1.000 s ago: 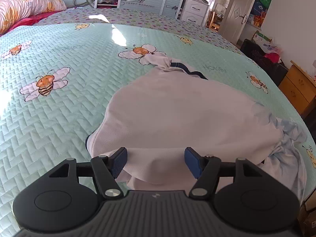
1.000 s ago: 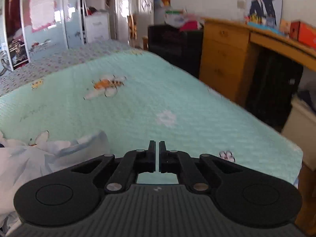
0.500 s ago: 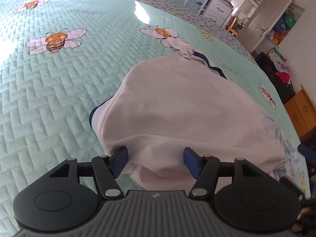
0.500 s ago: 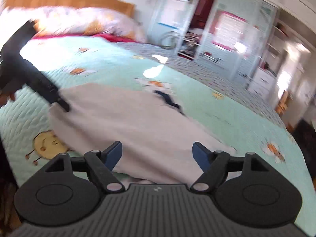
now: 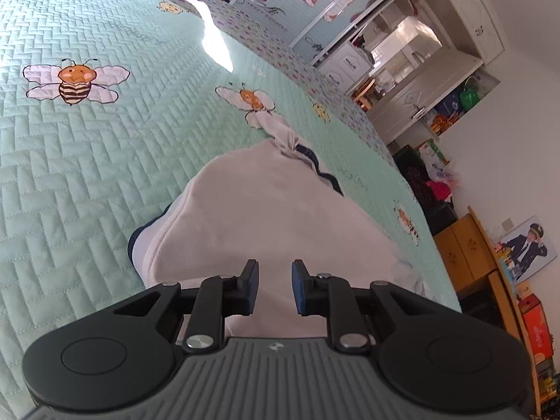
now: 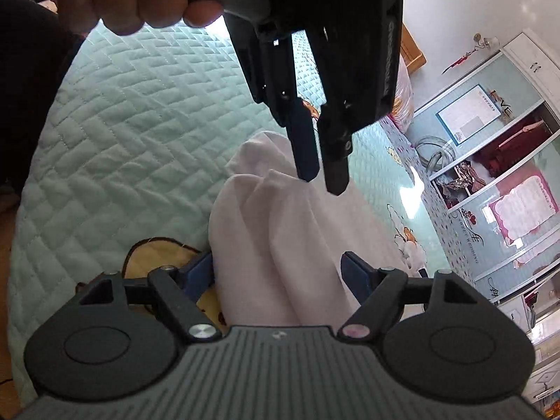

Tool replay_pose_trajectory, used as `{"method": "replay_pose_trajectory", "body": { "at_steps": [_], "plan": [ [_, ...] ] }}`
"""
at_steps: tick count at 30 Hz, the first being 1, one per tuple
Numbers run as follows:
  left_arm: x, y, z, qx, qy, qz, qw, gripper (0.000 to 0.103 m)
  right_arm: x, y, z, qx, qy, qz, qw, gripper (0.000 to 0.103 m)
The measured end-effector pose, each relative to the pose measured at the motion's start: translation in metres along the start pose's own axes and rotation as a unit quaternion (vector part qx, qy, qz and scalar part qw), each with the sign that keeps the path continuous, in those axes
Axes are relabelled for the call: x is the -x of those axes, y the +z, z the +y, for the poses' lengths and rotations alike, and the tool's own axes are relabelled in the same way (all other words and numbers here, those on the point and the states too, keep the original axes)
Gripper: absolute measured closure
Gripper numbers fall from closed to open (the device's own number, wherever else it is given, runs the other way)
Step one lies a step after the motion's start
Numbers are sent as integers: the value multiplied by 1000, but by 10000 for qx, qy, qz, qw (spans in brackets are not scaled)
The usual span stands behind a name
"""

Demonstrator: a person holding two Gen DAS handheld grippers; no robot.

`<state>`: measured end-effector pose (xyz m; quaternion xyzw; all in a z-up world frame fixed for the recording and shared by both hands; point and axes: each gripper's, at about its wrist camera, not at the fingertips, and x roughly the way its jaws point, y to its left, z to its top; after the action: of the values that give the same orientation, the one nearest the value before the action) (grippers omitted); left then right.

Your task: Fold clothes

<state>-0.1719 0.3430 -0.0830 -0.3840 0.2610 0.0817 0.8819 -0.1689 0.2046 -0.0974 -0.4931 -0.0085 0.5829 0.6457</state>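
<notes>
Left gripper point(image 5: 274, 287) jaws part-closed, a narrow gap between the blue pads, white garment point(image 5: 266, 217) running under and ahead of them with no fabric pinched as far as I can tell; right gripper point(image 6: 278, 273) jaws wide open, straddling a bunched ridge of the same garment, not clamped. Garment lies on the mint bee-print quilt point(image 5: 87, 161). Past the right jaws, wardrobe doors point(image 6: 490, 189) read "LOVE" and "SWEET WEDDING", with clothes showing in the open section.
</notes>
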Motion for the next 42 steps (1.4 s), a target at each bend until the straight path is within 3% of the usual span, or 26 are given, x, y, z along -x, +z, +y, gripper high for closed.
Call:
{"method": "replay_pose_trajectory", "body": {
  "at_steps": [1, 2, 5, 7, 9, 12, 15, 16, 19, 23, 26, 28, 30, 31, 33, 34, 35, 36, 37, 40, 42],
  "plan": [
    [4, 2, 1, 46, -14, -98, 9999, 83, -6, 1, -3, -70, -2, 80, 9999, 78],
    [8, 5, 2, 68, 21, -193, 9998, 83, -9, 1, -7, -153, -31, 99, 9998, 94],
    [21, 12, 8, -50, 312, -486, 9983, 78, -2, -2, -24, -614, -340, -38, 9975, 97],
    [28, 15, 10, -296, 610, -606, 9959, 74, 14, -5, -47, -1356, -613, -179, 9887, 98],
    [25, 14, 5, -843, 958, -624, 9899, 69, 38, -18, -80, -2380, -757, -256, 9680, 98],
    [10, 7, -13, -2005, 1388, -536, 9683, 61, 73, -51, -126, -3832, -775, -380, 9196, 98],
    [-22, -8, -41, -3362, 1511, -335, 9290, 58, 97, -94, -157, -4964, -605, -520, 8644, 98],
    [-34, -14, -52, -3819, 1506, -285, 9114, 56, 104, -109, -165, -5305, -546, -565, 8441, 98],
    [-75, -29, -74, -4930, 1441, -347, 8573, 54, 113, -139, -176, -5911, -586, -677, 8016, 98],
    [-121, -34, -85, -5880, 1413, -277, 7959, 53, 117, -153, -183, -6121, -720, -813, 7833, 98],
    [-143, -36, -87, -6509, 1354, -310, 7463, 52, 118, -158, -187, -6096, -746, -853, 7846, 98],
    [-151, -39, -86, -6923, 1245, -377, 7098, 46, 119, -162, -188, -6074, -755, -874, 7859, 98],
    [-160, -41, -84, -7284, 1192, -449, 6731, 33, 116, -166, -191, -6079, -727, -882, 7858, 98],
    [-164, -42, -83, -7436, 1184, -480, 6563, 33, 115, -168, -192, -6086, -706, -889, 7853, 98],
    [-174, -38, -82, -7562, 1077, -371, 6444, 33, 113, -171, -190, -6081, -727, -873, 7857, 98],
    [-179, -35, -82, -7611, 1016, -306, 6399, 36, 112, -171, -190, -6072, -756, -840, 7865, 98],
    [-182, -29, -85, -7546, 884, -143, 6501, 55, 111, -172, -190, -6063, -787, -803, 7873, 98],
    [-184, -23, -88, -7463, 756, -9, 6614, 93, 109, -171, -190, -6029, -871, -735, 7896, 98],
    [-174, -14, -94, -7247, 684, -142, 6855, 99, 109, -171, -189, -5982, -994, -670, 7923, 98],
    [-145, 10, -112, -6547, 460, -541, 7525, 100, 112, -170, -190, -5779, -1460, -438, 8017, 98],
    [-125, 26, -124, -6038, 309, -804, 7925, 100, 122, -164, -195, -5659, -1721, -475, 8049, 99]
  ]
}}
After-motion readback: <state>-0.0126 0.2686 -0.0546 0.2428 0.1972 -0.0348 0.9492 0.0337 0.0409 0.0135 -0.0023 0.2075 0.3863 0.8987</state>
